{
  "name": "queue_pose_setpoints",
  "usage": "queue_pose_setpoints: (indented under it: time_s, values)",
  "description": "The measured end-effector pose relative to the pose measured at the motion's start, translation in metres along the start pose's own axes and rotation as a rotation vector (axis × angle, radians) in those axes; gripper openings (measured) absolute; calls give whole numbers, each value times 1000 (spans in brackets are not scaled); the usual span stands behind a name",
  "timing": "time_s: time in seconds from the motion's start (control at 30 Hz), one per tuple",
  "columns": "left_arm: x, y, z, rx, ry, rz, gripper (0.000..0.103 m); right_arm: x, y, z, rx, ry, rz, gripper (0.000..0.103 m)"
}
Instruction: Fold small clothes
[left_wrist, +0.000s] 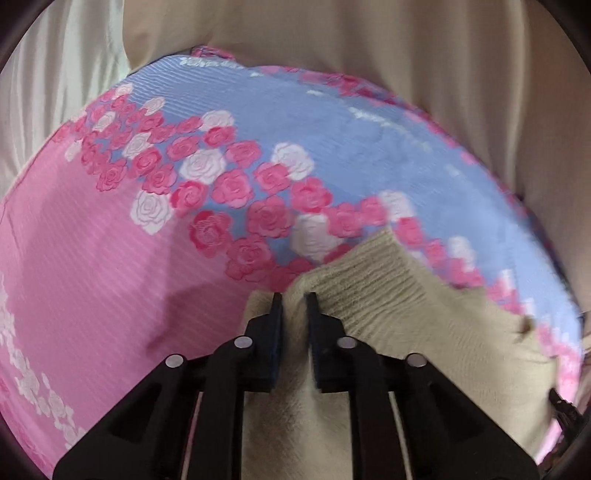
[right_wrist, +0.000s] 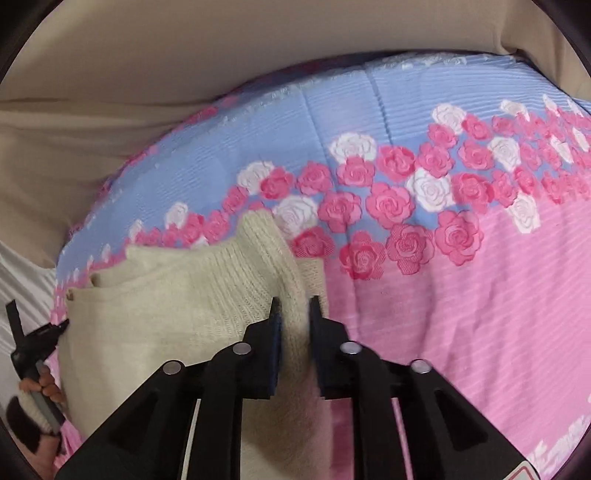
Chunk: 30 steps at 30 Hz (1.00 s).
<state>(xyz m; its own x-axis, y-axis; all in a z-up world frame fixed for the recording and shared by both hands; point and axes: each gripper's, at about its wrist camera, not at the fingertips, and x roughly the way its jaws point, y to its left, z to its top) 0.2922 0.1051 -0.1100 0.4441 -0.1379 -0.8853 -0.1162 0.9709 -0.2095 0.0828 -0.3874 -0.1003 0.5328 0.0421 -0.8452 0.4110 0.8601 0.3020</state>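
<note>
The left gripper (left_wrist: 294, 295) has its jaws drawn close together with a fold of the cream knit garment (left_wrist: 406, 325) pinched between the pads, at the near edge of its ribbed band (left_wrist: 373, 273). The cloth bulges up between the two black fingers and runs back under them toward the camera.

The right gripper (right_wrist: 294, 300) is likewise nearly closed, its pads pressing on a ridge of the same garment (right_wrist: 166, 317) at the ribbed hem (right_wrist: 255, 258) on the cloth's right-hand side. The ribbed part rises into a soft peak just beyond the fingertips.

The garment lies on a quilt (left_wrist: 110, 258), pink on the near side and blue farther off, with a band of pink and white roses (left_wrist: 229, 184) running across where the two colours meet. In the right wrist view the garment covers the lower left of the quilt (right_wrist: 480, 295), and the left gripper's tool shows at the far left edge, held by a hand (right_wrist: 40, 387) in a cream knit cuff. Beyond the quilt hangs beige fabric (left_wrist: 369, 37), creased in places; paler cloth sits beside it on the left.
</note>
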Motion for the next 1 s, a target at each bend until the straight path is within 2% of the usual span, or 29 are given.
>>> queue_pose_setpoints:
  time_s: [0.03,0.1,0.17,0.23,0.3,0.37,0.43,0.47,0.53,0.57,0.6,0.67,0.7,0.77,0.83,0.87,0.9,0.93,0.97,1.0]
  values:
    - [-14,1,1,-20,-13,-41,14,-19,9,-2,-25,-48,15,21]
    - [-35,-2,-1,-22,-51,-84,16,-34,26,-11,-60,-57,80,20]
    - [-44,-17,-7,14,-58,-118,16,-23,50,-16,-114,5,137,16]
    - [-34,-36,-16,63,-24,-139,16,3,83,-23,-198,81,174,6]
    - [-13,-54,-23,114,-5,-81,16,33,102,-27,-245,139,156,3]
    - [12,-57,-24,117,28,-23,17,68,101,-21,-258,188,82,2]
    - [18,-52,-18,117,-10,4,19,79,88,-6,-198,184,115,0]
    - [19,-52,-11,130,-12,40,18,80,84,2,-169,184,93,0]
    - [8,-45,0,84,-23,9,18,67,90,14,-178,157,72,0]
    - [-6,-39,7,48,-59,1,18,56,96,16,-203,142,97,13]
    - [-21,-33,12,20,-105,-22,22,46,103,14,-232,135,126,14]
    - [-37,-23,19,-19,-161,-16,34,44,118,9,-281,142,180,16]
    - [-43,-19,22,-45,-173,-17,34,47,126,6,-304,150,193,19]
    - [-47,-15,20,-90,-172,-36,34,57,140,2,-334,178,210,23]
    - [-51,-20,14,-84,-159,-80,35,74,160,-2,-362,209,214,24]
    - [-51,-27,7,-59,-141,-102,36,84,170,-7,-385,231,214,30]
    - [-48,-36,0,-20,-109,-126,40,93,175,-10,-404,254,206,42]
    - [-44,-43,-12,19,-85,-133,42,98,185,-14,-422,269,195,48]
    - [-38,-49,-20,50,-72,-120,43,102,191,-19,-449,263,182,50]
    - [-32,-51,-26,73,-59,-103,43,104,194,-20,-481,238,162,43]
